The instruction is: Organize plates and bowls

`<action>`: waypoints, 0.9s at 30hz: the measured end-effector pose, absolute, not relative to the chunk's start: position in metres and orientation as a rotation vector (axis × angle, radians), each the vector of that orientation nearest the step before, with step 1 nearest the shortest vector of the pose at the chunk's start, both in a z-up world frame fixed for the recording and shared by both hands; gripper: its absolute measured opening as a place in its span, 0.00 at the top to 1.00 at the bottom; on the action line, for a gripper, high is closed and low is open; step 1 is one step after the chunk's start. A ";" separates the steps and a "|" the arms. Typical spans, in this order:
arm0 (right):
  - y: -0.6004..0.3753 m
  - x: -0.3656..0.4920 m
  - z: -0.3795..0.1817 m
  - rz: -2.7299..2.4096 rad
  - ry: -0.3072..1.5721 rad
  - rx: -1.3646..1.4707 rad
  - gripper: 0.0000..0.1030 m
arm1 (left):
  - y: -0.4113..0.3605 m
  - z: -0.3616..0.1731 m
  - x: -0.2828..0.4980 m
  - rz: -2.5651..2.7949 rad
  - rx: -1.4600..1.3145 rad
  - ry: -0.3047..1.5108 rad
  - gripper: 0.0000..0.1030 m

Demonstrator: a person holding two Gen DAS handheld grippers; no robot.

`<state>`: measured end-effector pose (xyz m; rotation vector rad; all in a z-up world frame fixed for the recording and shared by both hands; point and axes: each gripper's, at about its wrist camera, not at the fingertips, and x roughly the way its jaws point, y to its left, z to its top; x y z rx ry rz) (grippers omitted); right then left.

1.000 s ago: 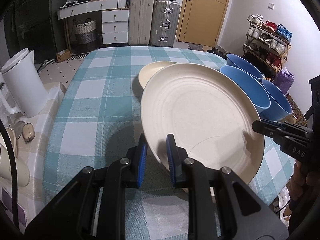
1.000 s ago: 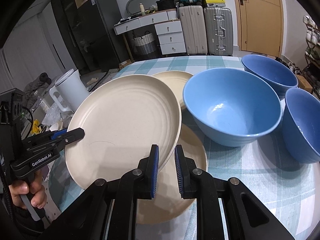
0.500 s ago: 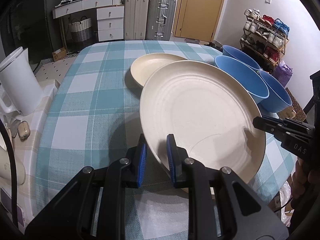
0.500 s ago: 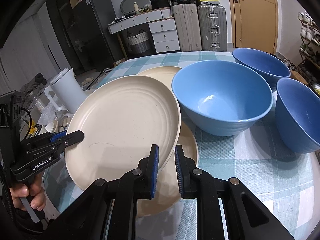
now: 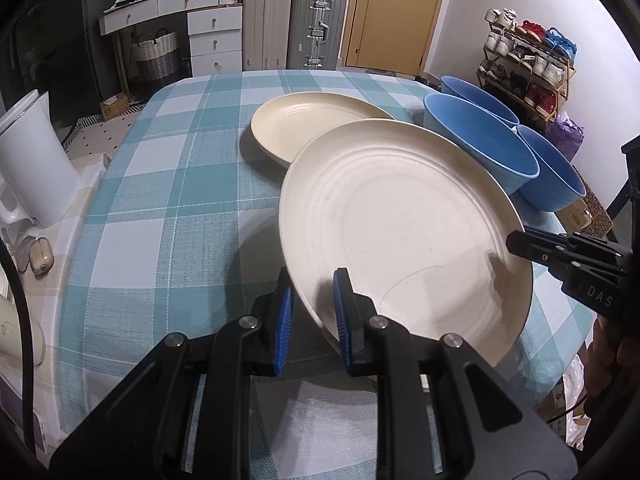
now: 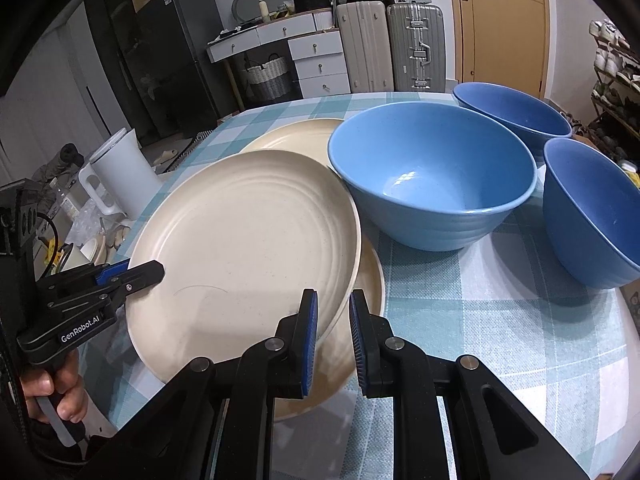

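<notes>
A large cream plate (image 5: 400, 224) (image 6: 240, 240) is held tilted above the checked table between both grippers. My left gripper (image 5: 311, 300) is shut on its near rim, and it shows in the right wrist view (image 6: 132, 276). My right gripper (image 6: 333, 320) is shut on the opposite rim, and it shows in the left wrist view (image 5: 520, 246). A second cream plate (image 6: 370, 288) lies on the table under the held one. A third cream plate (image 5: 312, 128) (image 6: 292, 136) lies farther back. Three blue bowls (image 6: 432, 176) (image 6: 516, 114) (image 6: 596, 212) stand to the right.
A white kettle (image 5: 32, 168) (image 6: 120, 172) stands off the table's left side on a lower counter with small clutter. The teal checked tablecloth (image 5: 160, 200) covers the table. Drawers, suitcases and a shoe rack stand behind.
Both grippers and the held plate have pulled back toward the near edge. The far plate and bowls now show more fully. The grip on the plate is unchanged.
</notes>
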<state>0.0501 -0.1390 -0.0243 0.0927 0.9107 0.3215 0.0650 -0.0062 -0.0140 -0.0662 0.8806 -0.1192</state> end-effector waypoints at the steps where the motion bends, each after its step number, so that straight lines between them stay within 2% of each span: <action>1: -0.138 0.051 -0.025 0.319 0.913 0.092 0.84 | -0.007 -0.015 0.066 -0.119 -0.061 0.882 0.84; 27: -0.137 0.048 -0.045 0.254 0.951 0.059 0.84 | -0.022 -0.038 0.079 -0.109 0.008 0.912 0.83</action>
